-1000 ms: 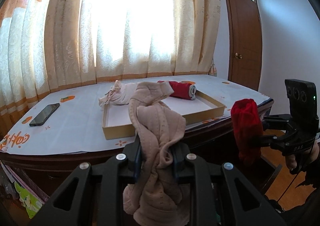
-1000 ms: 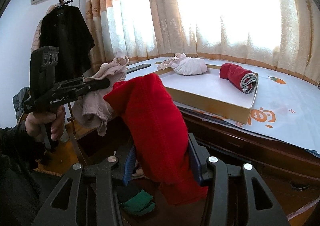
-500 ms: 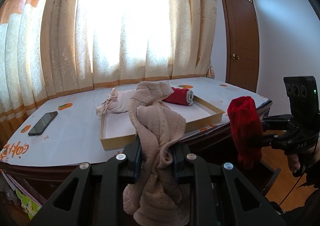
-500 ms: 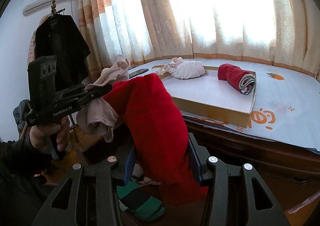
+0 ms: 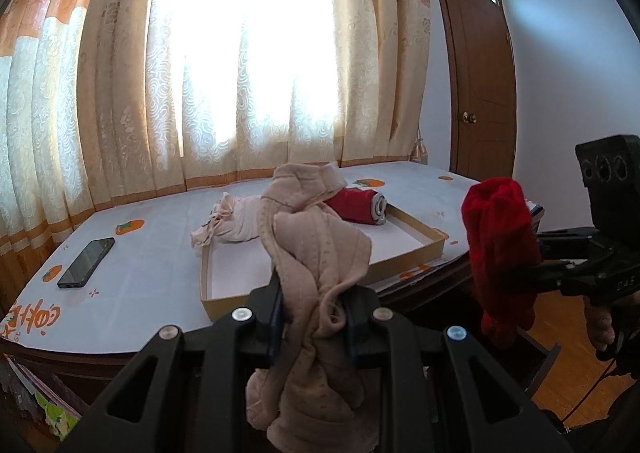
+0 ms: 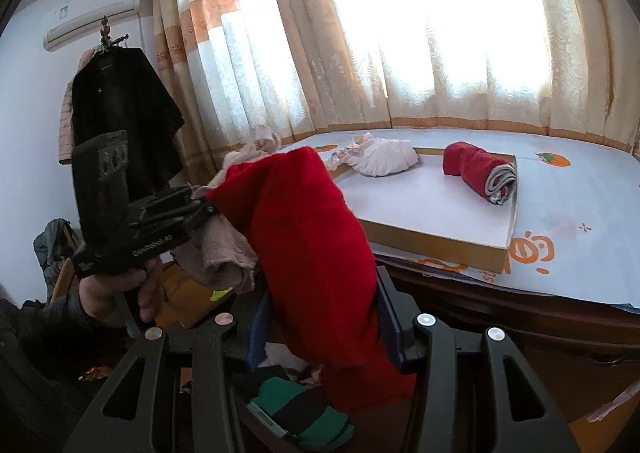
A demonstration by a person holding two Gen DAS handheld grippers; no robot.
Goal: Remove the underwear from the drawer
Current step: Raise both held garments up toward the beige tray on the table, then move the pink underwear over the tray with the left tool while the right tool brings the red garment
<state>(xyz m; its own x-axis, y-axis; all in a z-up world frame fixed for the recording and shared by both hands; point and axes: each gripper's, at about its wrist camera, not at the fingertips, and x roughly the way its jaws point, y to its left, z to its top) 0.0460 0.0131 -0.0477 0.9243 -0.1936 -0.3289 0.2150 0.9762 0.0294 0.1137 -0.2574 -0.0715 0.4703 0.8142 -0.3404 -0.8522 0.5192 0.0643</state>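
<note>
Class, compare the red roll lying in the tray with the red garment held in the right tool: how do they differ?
The red roll lies in the shallow tray; the red garment hangs in the air, clamped in the right tool. The red roll is tightly rolled and shows a grey band at its end; the red garment droops loosely and looks plain red. Both are red fabric.

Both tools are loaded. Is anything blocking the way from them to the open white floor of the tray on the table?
Nothing visible does. The tray has bare floor between the rolled red garment and the pale bundle.
</note>
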